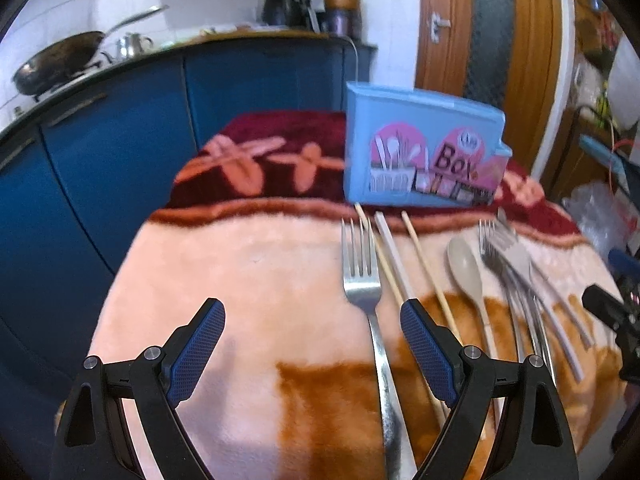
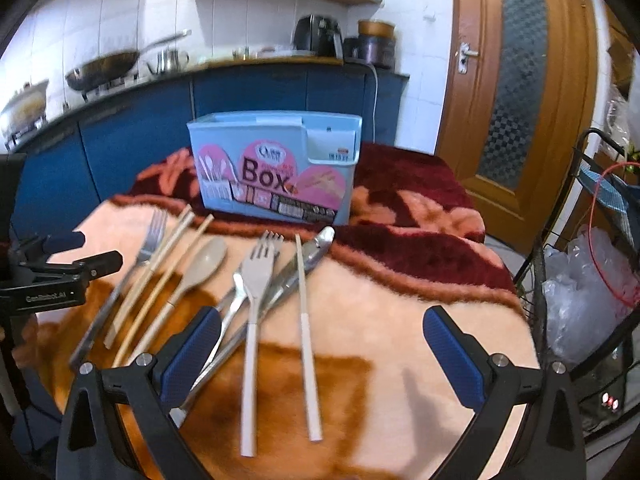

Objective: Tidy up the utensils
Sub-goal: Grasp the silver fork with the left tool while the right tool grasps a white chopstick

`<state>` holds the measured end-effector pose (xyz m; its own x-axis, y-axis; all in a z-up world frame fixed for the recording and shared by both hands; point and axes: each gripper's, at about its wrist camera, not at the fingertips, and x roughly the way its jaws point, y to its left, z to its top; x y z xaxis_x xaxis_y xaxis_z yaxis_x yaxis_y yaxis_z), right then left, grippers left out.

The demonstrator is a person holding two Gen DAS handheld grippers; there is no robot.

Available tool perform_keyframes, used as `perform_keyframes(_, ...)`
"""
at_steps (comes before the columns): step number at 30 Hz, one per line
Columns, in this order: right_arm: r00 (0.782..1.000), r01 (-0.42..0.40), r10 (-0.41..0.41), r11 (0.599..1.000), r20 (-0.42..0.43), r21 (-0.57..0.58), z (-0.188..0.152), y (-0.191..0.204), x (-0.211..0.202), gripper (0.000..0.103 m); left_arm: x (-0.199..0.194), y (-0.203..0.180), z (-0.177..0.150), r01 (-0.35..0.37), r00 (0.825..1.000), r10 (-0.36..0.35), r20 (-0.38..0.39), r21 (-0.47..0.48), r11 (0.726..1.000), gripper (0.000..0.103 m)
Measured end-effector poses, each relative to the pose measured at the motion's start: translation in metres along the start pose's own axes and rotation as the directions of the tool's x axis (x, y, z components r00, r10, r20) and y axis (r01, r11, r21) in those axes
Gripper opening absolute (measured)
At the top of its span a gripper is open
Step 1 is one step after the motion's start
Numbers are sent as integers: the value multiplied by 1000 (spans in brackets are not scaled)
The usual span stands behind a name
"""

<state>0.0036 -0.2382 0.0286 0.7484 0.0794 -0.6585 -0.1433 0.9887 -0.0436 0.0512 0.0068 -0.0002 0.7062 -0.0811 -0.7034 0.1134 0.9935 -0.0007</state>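
Light blue box (image 2: 276, 168) with pink label, maroon-and-peach flowered blanket (image 2: 400, 288), beige spoon (image 2: 200, 268)

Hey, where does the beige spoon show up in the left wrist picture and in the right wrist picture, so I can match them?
Left wrist view: the beige spoon lies right of centre, between a thin chopstick and the pile of forks.
Right wrist view: the beige spoon lies left of centre, bowl pointing toward the box.
Shared landmark: the blue box standing at the far side of the blanket.
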Motion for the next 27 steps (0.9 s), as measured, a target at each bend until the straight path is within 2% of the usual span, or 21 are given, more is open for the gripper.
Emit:
perform_keyframes(2, 999, -2, 2, 1000, -51, -7, 6, -3, 6, 99, 5, 0, 2, 19, 998, -19, -53, 8, 1000, 88)
perform_keyframes(3, 997, -6, 5, 1000, -73, -11, 8, -4, 9, 93, 7, 0, 3, 24, 997, -23, -75, 12, 1000, 86)
perform_keyframes(6, 987, -13, 9, 1000, -160, -25, 16, -7, 23, 78, 15, -3, 6, 28, 989, -22, -148, 36, 999, 77)
perform_keyframes(8, 980, -25, 18, 999, -199, -35, 19, -7, 29, 71, 22, -5, 7, 43, 979, -34, -199, 44, 998, 67)
perform_keyframes(10, 969, -38, 26, 998, -247, -42, 21, -7, 38, 65, 28, -6, 8, 76, 968, -64, -245, 39, 996, 62)
perform_keyframes(12, 957, -42, 26, 998, -288, -49, 23, -8, 45, 54, 29, -9, 10, 81, 963, -63, -261, 60, 995, 59)
perform_keyframes(14, 943, -57, 33, 996, -331, -63, 24, -6, 54, 48, 30, -13, 12, 92, 959, -66, -277, 82, 992, 51)
perform_keyframes(15, 939, -65, 38, 996, -343, -65, 25, -6, 56, 44, 32, -15, 13, 97, 955, -67, -290, 89, 991, 50)
perform_keyframes(17, 924, -87, 57, 994, -379, -62, 26, -4, 62, 39, 35, -19, 16, 98, 950, -60, -306, 110, 989, 46)
perform_keyframes(22, 905, -102, 70, 993, -420, -56, 32, -2, 74, 33, 42, -22, 26, 124, 935, -74, -346, 123, 985, 32)
perform_keyframes(23, 902, -104, 73, 993, -426, -51, 33, -1, 76, 28, 43, -22, 28, 125, 933, -74, -353, 125, 984, 27)
perform_keyframes(24, 901, -105, 75, 993, -428, -47, 34, -1, 76, 17, 45, -23, 30, 129, 930, -77, -361, 123, 984, 24)
perform_keyframes(25, 900, -103, 75, 994, -430, -43, 35, -1, 76, 10, 46, -23, 32, 136, 926, -84, -369, 118, 984, 19)
perform_keyframes(26, 897, -103, 77, 994, -436, -35, 36, -2, 75, 9, 46, -23, 33, 140, 922, -88, -376, 114, 984, 13)
perform_keyframes(27, 892, -107, 86, 994, -443, -24, 36, -3, 74, 9, 46, -23, 34, 139, 920, -87, -383, 110, 984, 13)
